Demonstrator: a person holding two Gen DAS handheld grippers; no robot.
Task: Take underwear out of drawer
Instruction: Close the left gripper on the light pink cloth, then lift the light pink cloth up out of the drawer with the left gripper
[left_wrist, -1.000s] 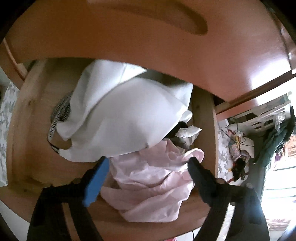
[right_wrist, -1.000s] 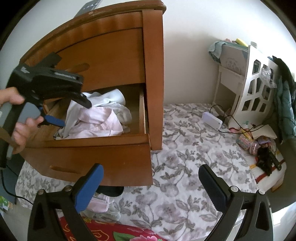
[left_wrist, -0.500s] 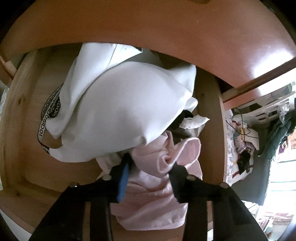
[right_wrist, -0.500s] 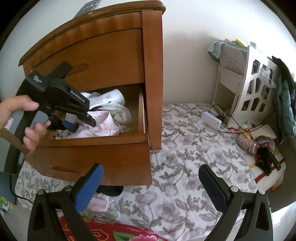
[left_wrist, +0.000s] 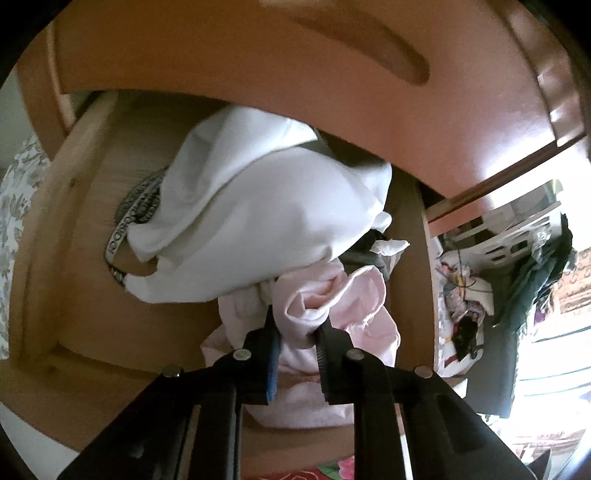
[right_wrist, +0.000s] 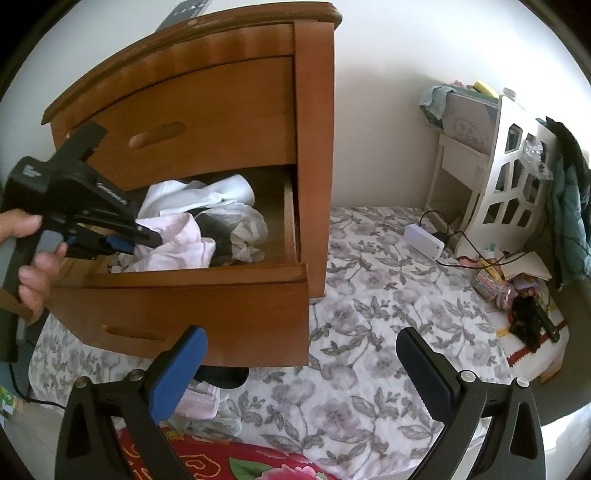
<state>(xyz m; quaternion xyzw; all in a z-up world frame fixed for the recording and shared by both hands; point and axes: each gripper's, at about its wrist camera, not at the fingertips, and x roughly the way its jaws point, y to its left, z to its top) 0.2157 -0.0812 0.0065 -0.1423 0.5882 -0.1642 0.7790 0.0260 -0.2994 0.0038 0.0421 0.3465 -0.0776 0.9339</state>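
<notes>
The lower drawer (right_wrist: 184, 306) of a brown nightstand stands pulled out, full of clothes. Pale pink underwear (left_wrist: 362, 291) lies at its front, under a big white garment (left_wrist: 258, 221). My left gripper (left_wrist: 298, 317) reaches down into the drawer, and its jaws are closing with a bunched fold of the pink cloth pinched between the pads. In the right wrist view a hand holds that left gripper (right_wrist: 147, 236) against the pink underwear (right_wrist: 177, 251). My right gripper (right_wrist: 301, 338) hangs open in front of the drawer, over the bed, with nothing in it.
A black-and-white patterned waistband (left_wrist: 125, 225) sticks out left of the white garment. Grey and dark cloths (right_wrist: 243, 229) fill the drawer's right side. The nightstand sits on a floral sheet (right_wrist: 369, 295). A white rack (right_wrist: 509, 166), cables and clutter stand at right.
The left gripper's jaws went from wide apart over the pink underwear to nearly together with a fold of it between them. The gripper also shifted over the drawer. The right gripper stayed still.
</notes>
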